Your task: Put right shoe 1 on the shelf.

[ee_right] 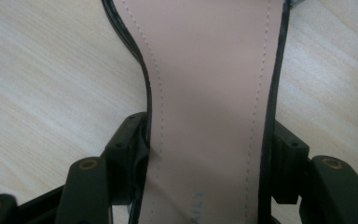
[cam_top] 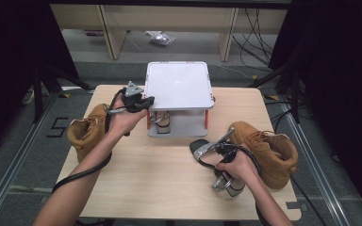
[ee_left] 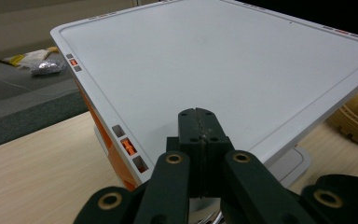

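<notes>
We count 2 tan boots: 1 boot at the left edge of the table in the high view, behind the left forearm, and a second boot at the right, just behind the right hand. There are 2 sandals. 1 sandal, black with a glittery strap, lies right of centre in the high view. The other sandal stands inside the rack, on its lower shelf under the white top, at upper centre of that frame. The rack is the 1 container here, and that sandal is all we make out in it.

The left gripper hovers at the rack's left corner, upper left of centre; in the left gripper view its jaws are clenched together on nothing, over the white top.

The right gripper straddles the first sandal: in the right gripper view the pink insole runs up the middle of the frame, and both pads sit against the sole's black edges, grasping it.
</notes>
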`<state>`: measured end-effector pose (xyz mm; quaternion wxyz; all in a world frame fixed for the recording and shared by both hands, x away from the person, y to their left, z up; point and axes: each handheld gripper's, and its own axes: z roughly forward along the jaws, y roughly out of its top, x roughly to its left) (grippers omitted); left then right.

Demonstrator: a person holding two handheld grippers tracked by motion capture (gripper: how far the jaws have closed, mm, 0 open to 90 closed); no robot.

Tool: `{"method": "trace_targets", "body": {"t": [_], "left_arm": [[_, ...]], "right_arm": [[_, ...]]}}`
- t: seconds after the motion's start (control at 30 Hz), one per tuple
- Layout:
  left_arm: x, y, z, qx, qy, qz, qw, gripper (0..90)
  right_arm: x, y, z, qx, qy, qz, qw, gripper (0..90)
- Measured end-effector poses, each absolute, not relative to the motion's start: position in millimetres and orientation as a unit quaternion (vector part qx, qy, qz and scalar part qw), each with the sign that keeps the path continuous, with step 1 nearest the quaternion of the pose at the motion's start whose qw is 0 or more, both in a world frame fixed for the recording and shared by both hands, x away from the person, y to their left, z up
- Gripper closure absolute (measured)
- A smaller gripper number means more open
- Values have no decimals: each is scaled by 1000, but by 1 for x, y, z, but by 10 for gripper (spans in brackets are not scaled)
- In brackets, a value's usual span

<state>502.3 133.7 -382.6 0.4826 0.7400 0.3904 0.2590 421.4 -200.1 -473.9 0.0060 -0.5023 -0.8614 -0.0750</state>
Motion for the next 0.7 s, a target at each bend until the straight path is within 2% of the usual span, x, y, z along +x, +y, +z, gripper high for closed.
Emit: {"method": "trace_targets", "body": {"t": [0.5,0.57,0.67,0.7], "left_arm": [[503,134,-382,742,389,257,481,896],[503,134,-382,742,389,257,481,896],[503,134,-382,742,389,257,481,896],[503,134,-382,743,388,257,481,896]], "right_arm": [[415,-201,-473,-542,-835,-93,15,436],[414,-201,-474,-538,-836,-103,1,437],[414,-201,-469,-542,-834,-102,3,437],[415,-203,-471,-527,-841,-120,-14,437]]}}
